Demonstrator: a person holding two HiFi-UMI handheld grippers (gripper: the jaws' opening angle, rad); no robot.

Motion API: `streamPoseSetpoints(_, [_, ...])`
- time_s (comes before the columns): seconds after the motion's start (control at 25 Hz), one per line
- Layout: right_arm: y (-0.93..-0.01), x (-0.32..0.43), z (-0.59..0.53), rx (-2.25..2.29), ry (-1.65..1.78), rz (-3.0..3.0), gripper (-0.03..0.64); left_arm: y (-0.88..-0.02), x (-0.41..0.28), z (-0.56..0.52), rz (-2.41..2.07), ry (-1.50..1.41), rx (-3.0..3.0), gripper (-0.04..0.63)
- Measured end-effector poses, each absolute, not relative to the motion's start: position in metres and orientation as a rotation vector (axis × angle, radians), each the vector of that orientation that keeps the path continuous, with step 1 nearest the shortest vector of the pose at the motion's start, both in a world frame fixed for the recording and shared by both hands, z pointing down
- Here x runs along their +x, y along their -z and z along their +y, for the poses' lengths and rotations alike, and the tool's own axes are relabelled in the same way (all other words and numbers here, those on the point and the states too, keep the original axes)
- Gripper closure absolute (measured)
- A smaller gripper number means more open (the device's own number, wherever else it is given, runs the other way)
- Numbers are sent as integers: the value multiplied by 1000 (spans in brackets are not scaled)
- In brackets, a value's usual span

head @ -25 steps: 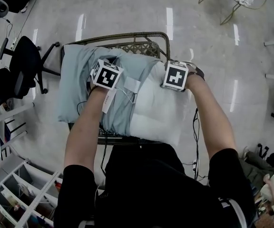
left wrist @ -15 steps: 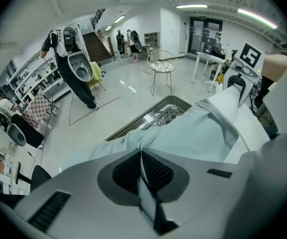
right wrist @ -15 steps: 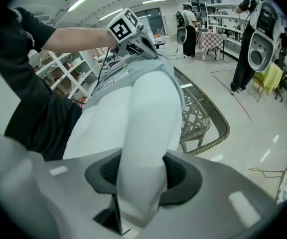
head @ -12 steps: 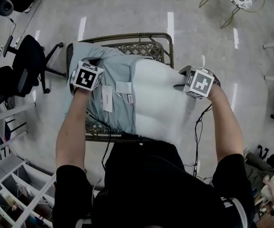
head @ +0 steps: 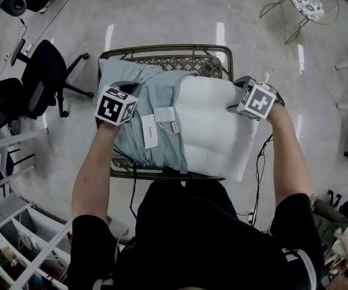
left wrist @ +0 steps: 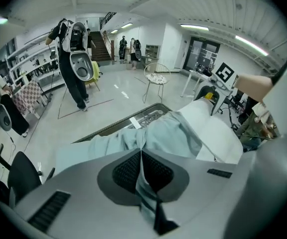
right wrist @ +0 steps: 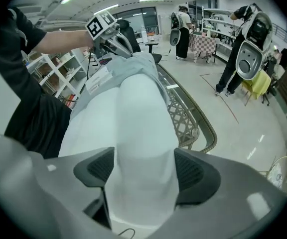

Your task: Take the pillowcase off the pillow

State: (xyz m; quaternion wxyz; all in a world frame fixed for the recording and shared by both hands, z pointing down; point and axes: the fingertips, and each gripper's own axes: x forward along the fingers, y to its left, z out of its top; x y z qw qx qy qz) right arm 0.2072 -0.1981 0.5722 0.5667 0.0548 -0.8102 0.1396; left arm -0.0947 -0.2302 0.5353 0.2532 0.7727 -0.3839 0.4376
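Pillowcase (head: 144, 95), pale blue-green, is bunched over the left part of the pillow (head: 213, 125). The right part of the pillow is already bare and white. Both lie on a woven metal-framed seat (head: 168, 48) in front of me.

My left gripper (left wrist: 141, 152) is clenched on a fold of the pillowcase, and the cloth runs up pinched between its pads. My right gripper (right wrist: 144, 171) has the pillow's right end between its jaws. Those jaws have just been widening, but the stuffing fills the gap and presses on both pads, so I judge I have hold of it.

I judge the step to be the stripping itself, about halfway: one side anchors the pillow and the other drags the case off to the left. Next I need a firm hold on the right end and a long pull leftward with the other gripper, without the cloth slipping or the pillow sliding along with it.

Two white sewn-in labels show where case meets bare pillow. A long one (head: 150, 132) hangs toward me, and a shorter one (head: 165, 115) sits just beyond it. Their print is too small to read. I can make out no brand name.
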Motion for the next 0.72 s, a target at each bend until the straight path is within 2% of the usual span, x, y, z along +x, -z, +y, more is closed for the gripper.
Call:
streamPoseSetpoints(0.28, [-570,130,-225,71,-285,-1973,224,-549,-95,-231,-987,-1111,2087,580])
streamPoseSetpoints(0.32, [-575,119,-228,52,-269,-1962,209,-546,-96,-237,-1002,-1098,2098,553])
streamPoseSetpoints(0.36, [-583,109,-230,30,-259,-1943,184,-542,-97,-244,-1023,-1084,2115,487])
streamPoseSetpoints(0.4, [-595,101,-229,8,-265,-1921,177,-538,-100,-251,-1051,-1064,2134,457])
streamPoseSetpoints(0.52, [-631,84,-219,-54,-309,-1850,127,-530,-118,-274,-1161,-1006,2147,449])
streamPoseSetpoints(0.64, [-646,82,-215,-86,-332,-1822,126,-546,-152,-286,-1236,-1028,2055,449])
streamPoseSetpoints(0.72, [-646,83,-210,-109,-352,-1836,157,-565,-168,-286,-1229,-1084,1985,449])
